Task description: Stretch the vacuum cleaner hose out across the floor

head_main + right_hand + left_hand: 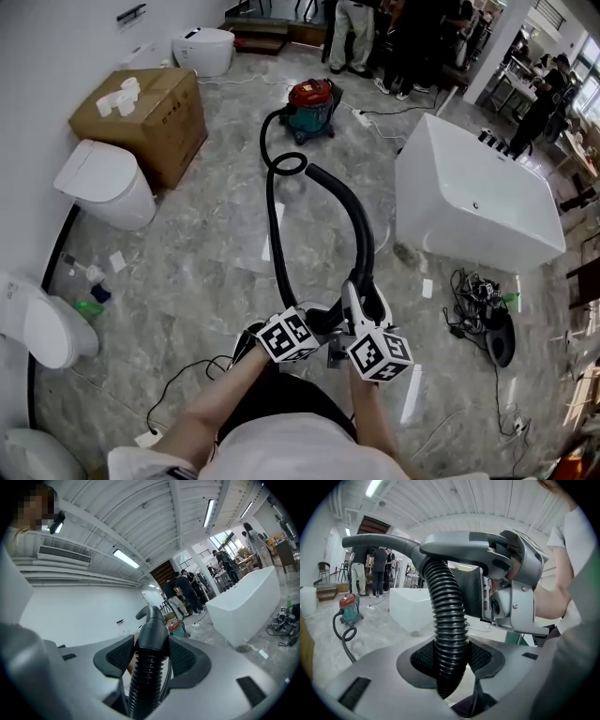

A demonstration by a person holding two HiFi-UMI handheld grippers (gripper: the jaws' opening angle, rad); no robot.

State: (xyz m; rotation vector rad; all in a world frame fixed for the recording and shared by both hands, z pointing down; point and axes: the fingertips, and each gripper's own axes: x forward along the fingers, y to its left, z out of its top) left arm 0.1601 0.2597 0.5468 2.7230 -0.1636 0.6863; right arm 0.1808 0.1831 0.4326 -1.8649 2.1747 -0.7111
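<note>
A red and teal vacuum cleaner (pixel 311 105) stands far back on the marble floor. Its black hose (pixel 276 234) curls into a small loop near it, then runs toward me. My left gripper (pixel 319 322) is shut on the ribbed hose (pixel 449 620) in the left gripper view. My right gripper (pixel 362 302) is shut on the hose's smooth black end piece (pixel 151 632), just beside the left one. From the left gripper view, the right gripper (pixel 513 581) sits close above, clamped on the curved end tube. The vacuum (pixel 348 607) shows small at the far left.
A white bathtub (pixel 473 197) stands at the right. At the left are a cardboard box (pixel 145 117) and two toilets (pixel 103 183) (pixel 42 323). A tangle of cables (pixel 483 314) lies at the right. A thin cord (pixel 183 380) crosses the floor near my feet. People (pixel 394 37) stand at the back.
</note>
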